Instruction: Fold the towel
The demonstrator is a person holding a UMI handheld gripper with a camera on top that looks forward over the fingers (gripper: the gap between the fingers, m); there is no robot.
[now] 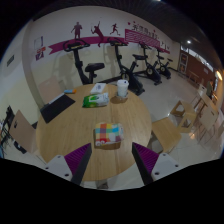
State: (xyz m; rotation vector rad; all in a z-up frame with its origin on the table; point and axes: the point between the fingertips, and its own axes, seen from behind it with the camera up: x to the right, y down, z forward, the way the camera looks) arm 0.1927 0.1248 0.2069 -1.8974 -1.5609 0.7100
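Note:
A folded towel (pixel 107 134) with a colourful pattern lies on the round wooden table (pixel 70 125), near its front edge. My gripper (pixel 111 160) is held above the table's near edge, with the towel just ahead of the fingers. The fingers, with purple pads (pixel 77 156), stand wide apart and hold nothing.
A green and white box (pixel 96 98) and a white cup (pixel 122 88) stand at the table's far side. A dark mat (pixel 57 106) lies at the far left of the table. Wooden chairs (pixel 175 125) stand to the right. Exercise bikes (pixel 150 62) line the back wall.

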